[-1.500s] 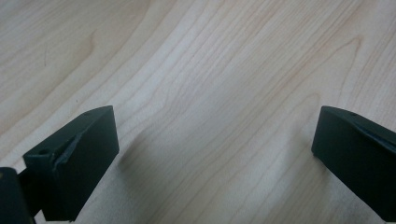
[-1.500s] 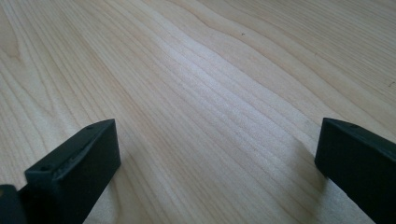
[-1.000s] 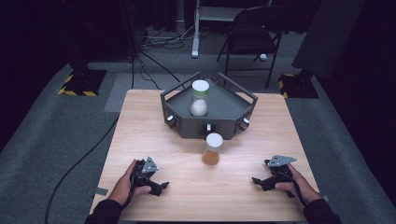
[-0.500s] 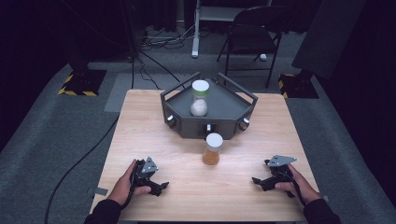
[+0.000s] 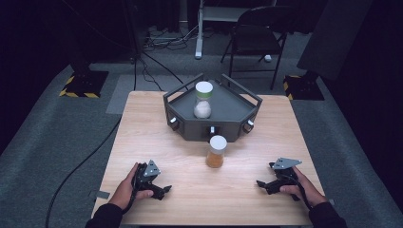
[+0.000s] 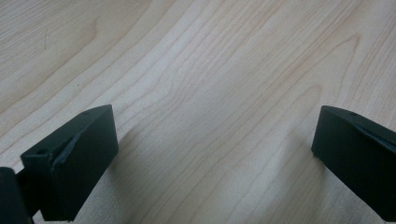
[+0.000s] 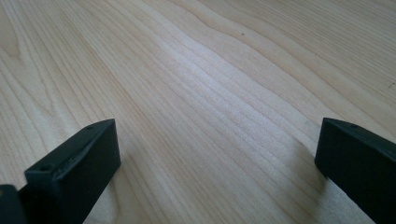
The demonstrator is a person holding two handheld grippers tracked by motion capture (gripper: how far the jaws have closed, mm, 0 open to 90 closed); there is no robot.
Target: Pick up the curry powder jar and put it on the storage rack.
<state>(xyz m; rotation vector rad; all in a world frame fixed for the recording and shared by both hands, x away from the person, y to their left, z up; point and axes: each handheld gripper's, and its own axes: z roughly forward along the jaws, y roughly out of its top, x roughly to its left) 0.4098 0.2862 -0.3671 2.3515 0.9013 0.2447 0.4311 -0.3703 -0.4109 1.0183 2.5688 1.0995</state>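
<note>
Wooden surface point(image 5: 157, 137) is carrying an orange-filled jar point(image 5: 216, 152) at centre, tray point(image 5: 190, 124) at twelve o'clock. Left gripper point(image 5: 160, 191) and right gripper point(image 5: 264, 185) are resting, jaws apart. Risk: a careless reach tipping the tall jar.

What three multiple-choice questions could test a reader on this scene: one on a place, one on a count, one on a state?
1. Where does the jar with orange contents stand?
A. in the tray
B. on the table, before the dark tray
C. in a gripper

2. How many white-lidded jars are there?
A. one
B. two
C. three

3. How is the left gripper?
A. open, holding nothing
B. shut on a jar
C. shut on a lid

Answers:
1 B: it stands on bare wood near the tray's front wall.
2 B: the second, the jar with white contents, stands in the tray.
3 A: wood grain shows between its spread jaws.
</note>
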